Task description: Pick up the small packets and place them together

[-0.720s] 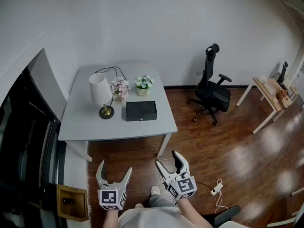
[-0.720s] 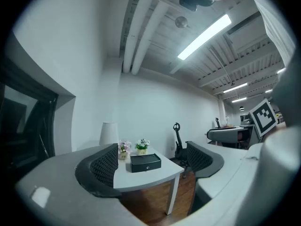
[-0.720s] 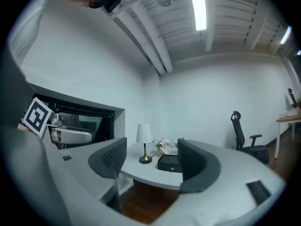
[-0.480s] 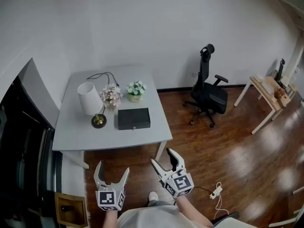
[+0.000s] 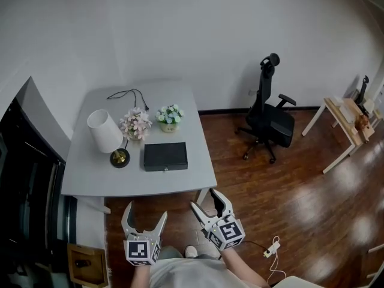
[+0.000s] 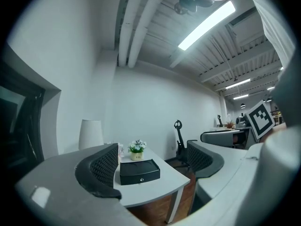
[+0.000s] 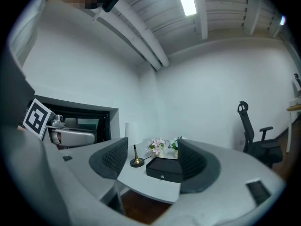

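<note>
No small packets show in any view. A flat black box with a small front knob lies on the grey table; it also appears as the black box between the left jaws' line of sight and as the black box in the right gripper view. My left gripper hangs open and empty over the wooden floor, short of the table's front edge. My right gripper is beside it, open wide and empty, near the table's front right corner. Both point toward the table.
On the table stand a white-shaded lamp with a brass foot, pink flowers and a green potted plant. A black office chair stands to the right, a dark cabinet at the left, a power strip on the floor.
The head view has drifted, so the table now sits further left and lower in the picture, nearer the grippers. Both grippers stay open and empty, low in front.
</note>
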{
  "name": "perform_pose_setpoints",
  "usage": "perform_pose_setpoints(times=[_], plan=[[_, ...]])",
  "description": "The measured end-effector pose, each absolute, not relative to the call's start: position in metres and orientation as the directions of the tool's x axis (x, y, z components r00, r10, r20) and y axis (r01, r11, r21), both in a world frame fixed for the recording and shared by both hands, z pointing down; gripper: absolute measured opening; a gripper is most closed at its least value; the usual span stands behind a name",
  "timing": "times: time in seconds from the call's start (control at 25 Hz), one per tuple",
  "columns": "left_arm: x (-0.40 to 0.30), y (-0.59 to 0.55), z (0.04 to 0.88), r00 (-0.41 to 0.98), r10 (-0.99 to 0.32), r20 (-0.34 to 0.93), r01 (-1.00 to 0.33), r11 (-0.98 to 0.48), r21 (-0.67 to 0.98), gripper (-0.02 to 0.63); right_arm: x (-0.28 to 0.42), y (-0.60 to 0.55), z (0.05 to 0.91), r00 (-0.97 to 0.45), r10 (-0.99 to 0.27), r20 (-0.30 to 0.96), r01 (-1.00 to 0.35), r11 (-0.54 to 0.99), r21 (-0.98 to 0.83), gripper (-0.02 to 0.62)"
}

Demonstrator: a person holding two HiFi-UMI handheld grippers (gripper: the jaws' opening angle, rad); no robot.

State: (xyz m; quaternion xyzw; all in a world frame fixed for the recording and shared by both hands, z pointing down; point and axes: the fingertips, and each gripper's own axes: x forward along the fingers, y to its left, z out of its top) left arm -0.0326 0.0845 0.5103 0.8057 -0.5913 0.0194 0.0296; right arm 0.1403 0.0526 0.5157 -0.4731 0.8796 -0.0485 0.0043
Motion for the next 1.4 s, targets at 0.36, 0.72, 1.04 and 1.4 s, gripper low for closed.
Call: perform_pose_setpoints(times=[0.36,0.72,1.04,1.4], plan=[[-0.053,0.007,0.521,0.315,-0.947,0.066,-0.949,-0.313,0.038,0.441,0.118,-0.012,0.537,-0.569,-0.816,0.097,-0.822,0.563,-0.088,0.327],[-0.095,-0.082,0.514,0.352,-0.935,0.042,-0.936,-0.352,0.001,0.440,0.059,-0.097,0.572,-0.586,-0.788,0.191,-0.810,0.574,-0.115,0.325],[-0.112,-0.119,0.529,0.400,-0.913,0.078,-0.916,-0.400,0.014,0.442,0.036,-0.143,0.699,-0.533,-0.716,0.450,-0.839,0.516,-0.173,0.322],[-0.112,-0.133,0.519,0.326,-0.941,0.093,-0.945,-0.326,0.019,0.441,0.013,-0.161,0.814,-0.586,-0.470,0.660,-0.801,0.457,-0.386,0.250]])
